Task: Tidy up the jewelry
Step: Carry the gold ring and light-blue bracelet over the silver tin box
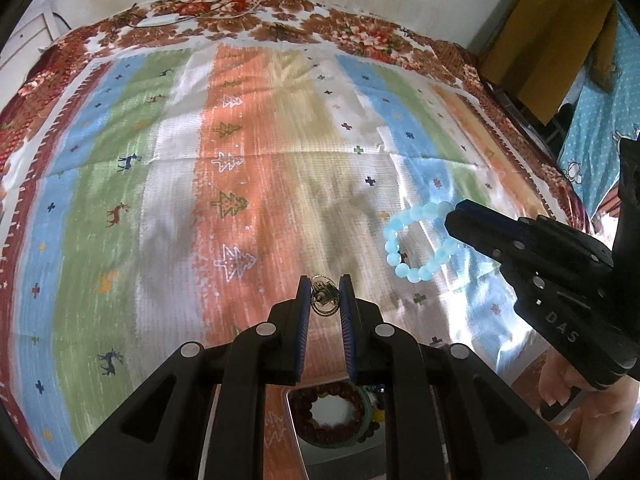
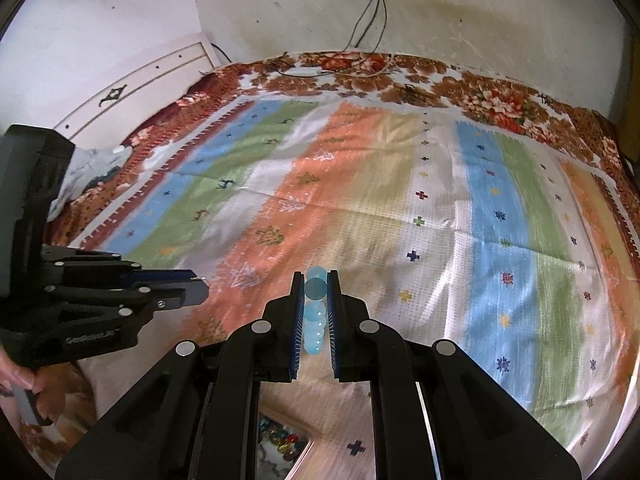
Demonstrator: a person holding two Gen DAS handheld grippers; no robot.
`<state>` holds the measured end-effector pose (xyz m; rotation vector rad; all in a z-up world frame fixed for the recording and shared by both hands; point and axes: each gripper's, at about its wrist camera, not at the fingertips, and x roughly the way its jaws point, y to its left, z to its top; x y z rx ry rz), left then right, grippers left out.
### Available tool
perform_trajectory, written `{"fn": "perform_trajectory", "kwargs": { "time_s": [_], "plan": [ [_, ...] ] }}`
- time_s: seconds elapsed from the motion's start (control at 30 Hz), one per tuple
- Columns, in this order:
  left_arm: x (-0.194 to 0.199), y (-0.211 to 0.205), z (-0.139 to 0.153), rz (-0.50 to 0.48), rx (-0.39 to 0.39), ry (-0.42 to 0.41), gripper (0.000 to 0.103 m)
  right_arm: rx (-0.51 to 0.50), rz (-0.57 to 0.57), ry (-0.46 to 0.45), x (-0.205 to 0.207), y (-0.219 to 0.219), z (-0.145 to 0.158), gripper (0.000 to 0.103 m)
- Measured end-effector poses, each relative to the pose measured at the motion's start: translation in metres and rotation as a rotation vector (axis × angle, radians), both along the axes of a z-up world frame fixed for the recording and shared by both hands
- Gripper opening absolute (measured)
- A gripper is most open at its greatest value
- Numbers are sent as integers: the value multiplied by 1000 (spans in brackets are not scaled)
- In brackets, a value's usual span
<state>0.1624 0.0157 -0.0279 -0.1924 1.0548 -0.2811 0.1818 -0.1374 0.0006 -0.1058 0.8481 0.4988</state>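
Note:
My left gripper (image 1: 325,290) is shut on a small gold ring-shaped jewel (image 1: 322,298), held in the air over the striped bedspread (image 1: 248,168). It also shows at the left of the right wrist view, as the left gripper (image 2: 201,285). My right gripper (image 2: 316,286) is shut on a pale blue bead bracelet (image 2: 314,312). In the left wrist view the bracelet (image 1: 400,248) hangs as a loop from the right gripper (image 1: 454,216). Below my left fingers a tray (image 1: 292,400) holds a dark red bead bracelet (image 1: 316,396) and a green bangle (image 1: 362,408).
The striped bedspread (image 2: 400,208) covers a bed with a floral brown border (image 2: 480,92). Cables (image 2: 372,12) run down the wall behind it. A yellow cloth (image 1: 552,40) hangs at the far right. A hand (image 1: 568,384) grips the right tool's handle. A tray corner with coloured beads (image 2: 284,440) lies below.

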Motion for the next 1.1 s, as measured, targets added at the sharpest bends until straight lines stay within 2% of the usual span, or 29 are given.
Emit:
{"fn": "perform_trajectory", "kwargs": {
  "time_s": [0.6, 1.0, 1.03, 1.1],
  "plan": [
    [-51, -6, 8, -22, 10, -74, 14, 59, 96, -32, -63, 2, 18, 12],
    [-72, -12, 1, -24, 21, -65, 14, 57, 129, 4, -88, 2, 6, 12],
    [-73, -11, -1, -19, 24, -60, 17, 60, 125, 7, -88, 0, 6, 12],
    [-74, -11, -3, -17, 27, -47, 30, 75, 105, 9, -87, -5, 5, 16]
  ]
}}
